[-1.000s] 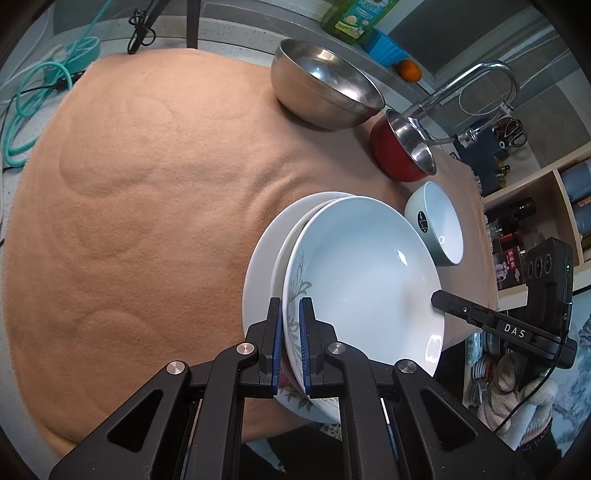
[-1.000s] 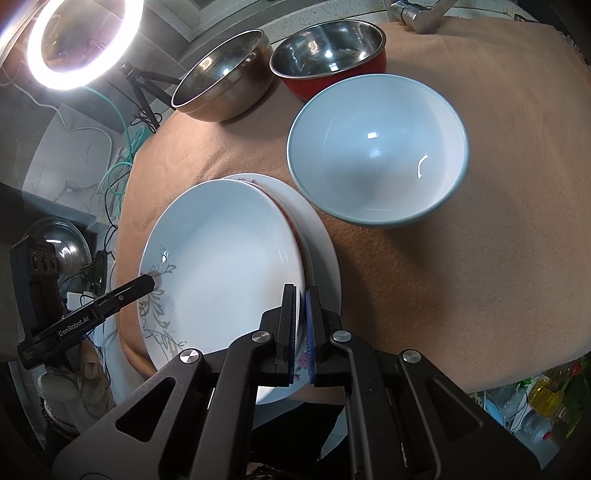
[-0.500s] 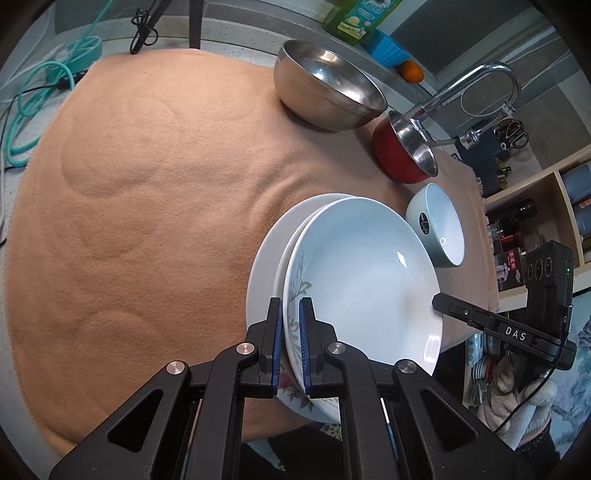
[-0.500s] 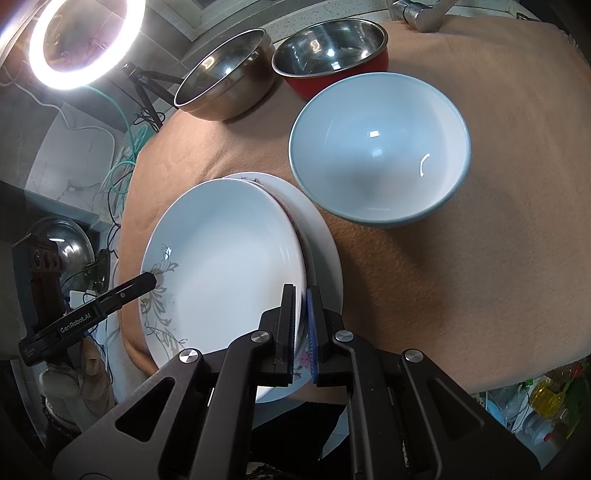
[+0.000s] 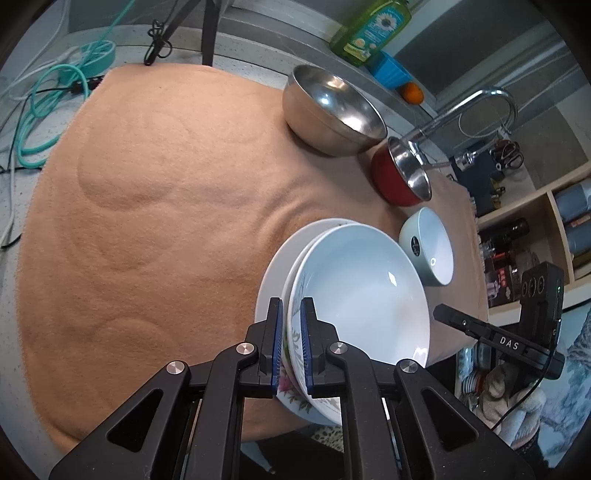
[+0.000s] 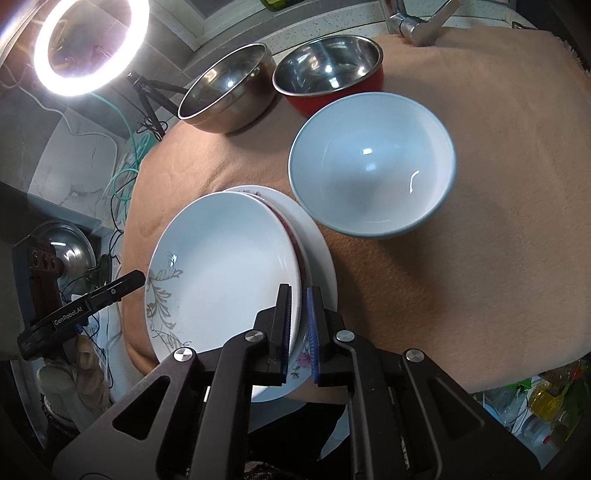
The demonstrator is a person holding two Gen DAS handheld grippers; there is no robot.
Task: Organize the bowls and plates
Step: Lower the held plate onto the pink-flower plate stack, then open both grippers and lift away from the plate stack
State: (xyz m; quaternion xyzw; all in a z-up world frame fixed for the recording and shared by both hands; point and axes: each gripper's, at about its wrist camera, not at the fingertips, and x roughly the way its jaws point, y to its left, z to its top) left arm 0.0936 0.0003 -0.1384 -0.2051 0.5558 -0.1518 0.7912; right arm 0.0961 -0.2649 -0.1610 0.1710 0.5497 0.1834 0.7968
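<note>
A stack of plates sits at the near edge of a tan cloth (image 5: 147,221). On top is a white plate with a grey leaf pattern (image 5: 362,295) (image 6: 221,273), over a flowered plate (image 6: 301,360) and a larger white plate (image 5: 273,280) (image 6: 321,258). My left gripper (image 5: 291,306) is shut on the top plate's rim on one side. My right gripper (image 6: 299,291) is shut on the rim on the opposite side. Just beyond the stack stands a white bowl with a blue outside (image 5: 432,251) (image 6: 373,162), and behind it a red bowl (image 5: 391,181) (image 6: 332,99) and a steel bowl (image 5: 332,107) (image 6: 229,92).
A faucet (image 5: 480,99) arches over the red bowl. A green soap bottle (image 5: 369,29) stands at the back. Teal cables (image 5: 55,92) lie left of the cloth, beside a ring light (image 6: 88,44) on a tripod. Shelves stand off the table's right end.
</note>
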